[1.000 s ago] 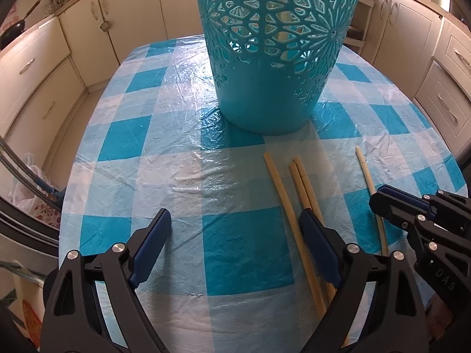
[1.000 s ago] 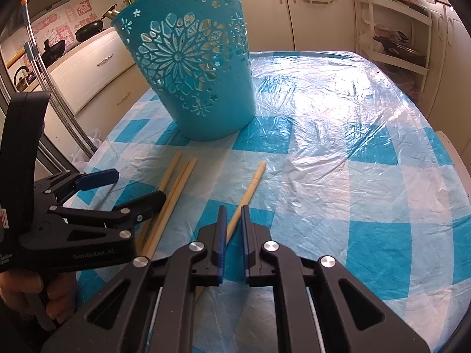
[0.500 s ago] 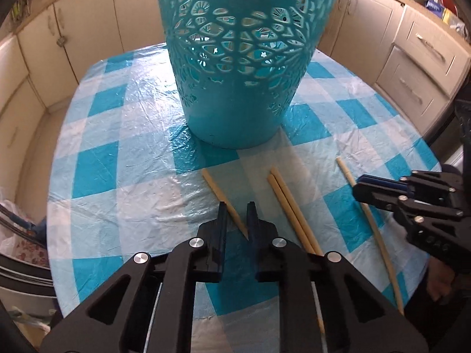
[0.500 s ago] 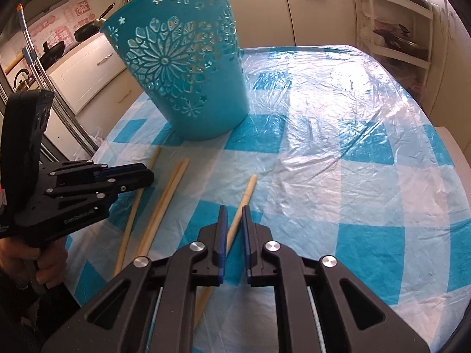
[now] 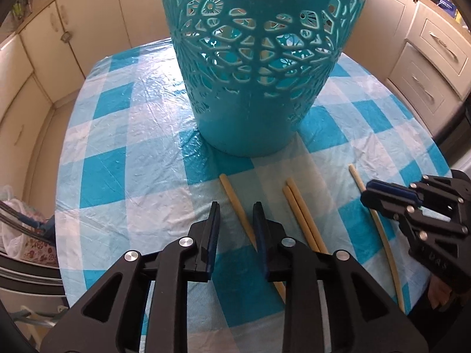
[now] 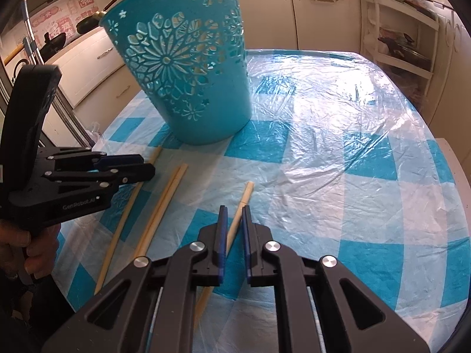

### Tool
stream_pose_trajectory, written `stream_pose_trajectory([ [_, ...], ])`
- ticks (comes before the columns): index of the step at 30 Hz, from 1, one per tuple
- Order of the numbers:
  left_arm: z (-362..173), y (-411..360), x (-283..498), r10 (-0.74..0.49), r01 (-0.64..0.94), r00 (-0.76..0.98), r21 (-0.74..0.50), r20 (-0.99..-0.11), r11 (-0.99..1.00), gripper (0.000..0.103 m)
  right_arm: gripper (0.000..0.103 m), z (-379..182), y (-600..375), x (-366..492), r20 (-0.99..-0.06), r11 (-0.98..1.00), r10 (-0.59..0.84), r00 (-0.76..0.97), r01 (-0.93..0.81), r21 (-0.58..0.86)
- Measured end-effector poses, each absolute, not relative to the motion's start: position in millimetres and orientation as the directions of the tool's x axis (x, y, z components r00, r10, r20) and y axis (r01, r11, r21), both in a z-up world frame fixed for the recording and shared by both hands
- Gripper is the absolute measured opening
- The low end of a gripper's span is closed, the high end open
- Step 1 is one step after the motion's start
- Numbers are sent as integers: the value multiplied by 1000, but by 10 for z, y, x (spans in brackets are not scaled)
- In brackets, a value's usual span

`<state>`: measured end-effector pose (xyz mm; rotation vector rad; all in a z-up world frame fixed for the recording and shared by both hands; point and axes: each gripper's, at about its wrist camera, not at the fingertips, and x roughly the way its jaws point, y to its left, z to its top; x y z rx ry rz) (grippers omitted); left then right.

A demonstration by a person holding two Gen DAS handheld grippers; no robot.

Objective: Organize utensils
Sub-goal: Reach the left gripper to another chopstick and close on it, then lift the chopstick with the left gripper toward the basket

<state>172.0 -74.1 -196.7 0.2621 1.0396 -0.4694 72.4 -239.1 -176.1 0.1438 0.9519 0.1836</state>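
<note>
A teal cut-out basket (image 5: 250, 103) (image 6: 191, 88) stands upright on the checked tablecloth. In front of it lie several wooden chopsticks. My left gripper (image 5: 235, 206) (image 6: 147, 164) hangs low over the leftmost chopstick (image 5: 232, 197) (image 6: 126, 211). Its jaws are opening, and the stick lies between them and under the right finger, unpressed. A pair of chopsticks (image 5: 300, 214) (image 6: 164, 200) lies side by side just to the right. My right gripper (image 6: 234, 207) (image 5: 366, 194) is shut on the rightmost chopstick (image 6: 245, 194) (image 5: 382, 241), which still rests along the cloth.
The table (image 6: 353, 147) is wrapped in crinkled clear plastic over blue and white checks, and its near edge is close behind the grippers. Cream cabinets (image 5: 59, 44) ring the table. A shelf rack (image 6: 406, 44) stands far right. A hand (image 6: 29, 247) grips the left tool.
My left gripper went from wide open to nearly shut, then parted a little. The leftmost chopstick slid left, away from the pair. The right gripper stayed put.
</note>
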Motion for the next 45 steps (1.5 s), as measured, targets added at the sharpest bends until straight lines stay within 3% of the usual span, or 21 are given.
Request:
stream_pose_trajectory([
  [3,-1967,-762,1680,-248,503,428,1,-869,864,14,9,-1765,-2396,727,-791,974,222,570,-94,205],
  [12,-1974,-795,1642,-233,497,462,32,-856,867,14,9,-1778,-2434,730,-780,970,232,581,-80,229],
  [18,-1970,-824,1583,-240,507,479,42,-845,861,7,9,-1771,-2400,720,-779,974,218,588,-78,214],
  [39,-1967,-776,1455,-252,513,480,35,-840,858,5,15,-1760,-2331,708,-778,978,205,593,-87,191],
  [45,-1918,-651,1430,-306,511,443,-43,-843,859,5,15,-1759,-2352,713,-776,974,218,592,-85,209],
])
